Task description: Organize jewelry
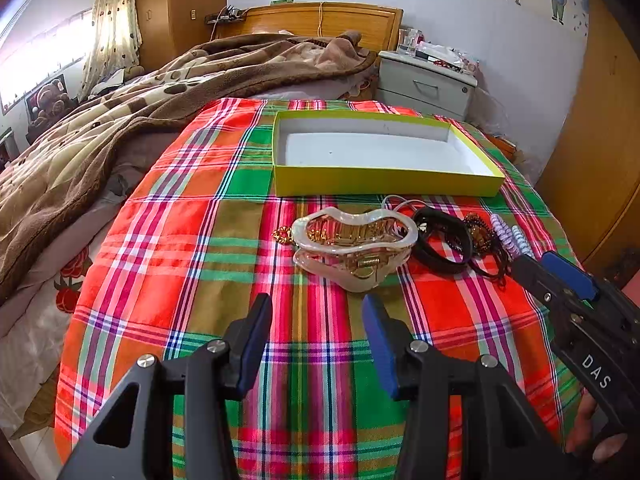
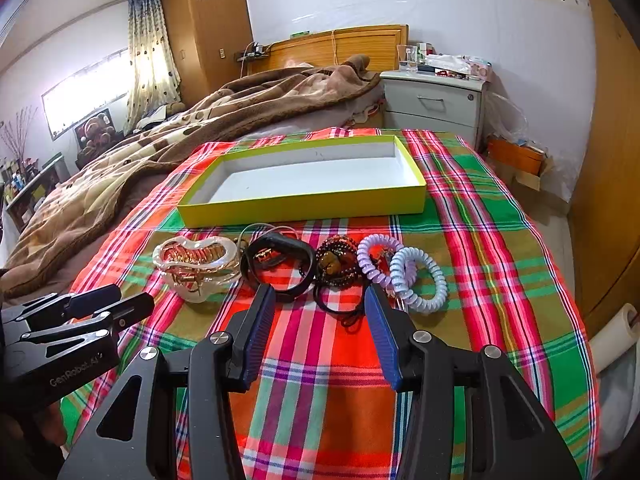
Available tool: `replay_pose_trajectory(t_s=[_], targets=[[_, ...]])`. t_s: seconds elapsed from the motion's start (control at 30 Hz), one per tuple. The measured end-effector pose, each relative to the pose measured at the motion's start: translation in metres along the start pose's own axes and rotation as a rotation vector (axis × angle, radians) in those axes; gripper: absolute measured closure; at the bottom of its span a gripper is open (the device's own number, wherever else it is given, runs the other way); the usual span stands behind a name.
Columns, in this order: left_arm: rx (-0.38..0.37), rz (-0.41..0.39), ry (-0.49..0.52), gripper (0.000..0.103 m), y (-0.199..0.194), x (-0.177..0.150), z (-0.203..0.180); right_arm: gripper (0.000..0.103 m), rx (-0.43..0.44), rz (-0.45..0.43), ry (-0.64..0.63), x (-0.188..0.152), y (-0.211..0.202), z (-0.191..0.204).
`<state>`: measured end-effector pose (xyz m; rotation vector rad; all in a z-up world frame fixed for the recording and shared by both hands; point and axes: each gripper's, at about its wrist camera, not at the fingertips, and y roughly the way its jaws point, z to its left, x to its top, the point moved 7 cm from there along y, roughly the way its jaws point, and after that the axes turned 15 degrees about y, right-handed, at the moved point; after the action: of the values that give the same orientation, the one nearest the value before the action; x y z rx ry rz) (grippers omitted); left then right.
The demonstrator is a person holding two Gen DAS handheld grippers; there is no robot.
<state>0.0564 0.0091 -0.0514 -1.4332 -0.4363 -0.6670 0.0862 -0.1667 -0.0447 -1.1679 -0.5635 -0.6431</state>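
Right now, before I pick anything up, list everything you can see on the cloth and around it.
box: one, yellow-green, white inside, nothing in it, far side of cloth
hair claw: one, pearly with gold, left of row
black band: one, beside claw
bead bracelets: brown cluster, mid row
spiral ties: two, lilac and pale blue, right end
gold chain: one, left of claw
plaid cloth: one, red-green, on bed
blanket: brown, left
nightstand: grey, behind
left gripper: open
right gripper: open

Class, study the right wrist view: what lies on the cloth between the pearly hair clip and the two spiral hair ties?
In the right wrist view, a black band and a cluster of dark brown beads lie between the hair clip and the spiral hair ties.
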Motion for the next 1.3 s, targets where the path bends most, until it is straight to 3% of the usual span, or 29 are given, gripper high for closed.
replay_pose_trajectory(t_s=[0.33, 0.5, 0.87, 1.1, 1.3], targets=[[-0.094, -0.024, -0.064, 0.054, 0.005, 0.015, 0.024, 0.055, 0.024, 0.031, -0.039, 0.021, 0.018, 0.002], [-0.137, 0.000, -0.077, 0.054, 0.014, 0.024, 0.035, 0.055, 0.075, 0.102, -0.080, 0.030, 0.038, 0.005], [-0.207, 0.067, 0.074, 0.054, 0.038, 0.051, 0.031, 0.055, 0.169, 0.239, -0.284, 0.033, 0.074, 0.023], [-0.220, 0.105, 0.274, 0.054, 0.048, 0.061, 0.009, 0.055, 0.171, 0.306, -0.360, 0.033, 0.095, 0.027], [-0.253, 0.154, 0.370, 0.053, 0.062, 0.063, -0.004, 0.055, 0.207, 0.348, -0.408, 0.028, 0.099, 0.032]])
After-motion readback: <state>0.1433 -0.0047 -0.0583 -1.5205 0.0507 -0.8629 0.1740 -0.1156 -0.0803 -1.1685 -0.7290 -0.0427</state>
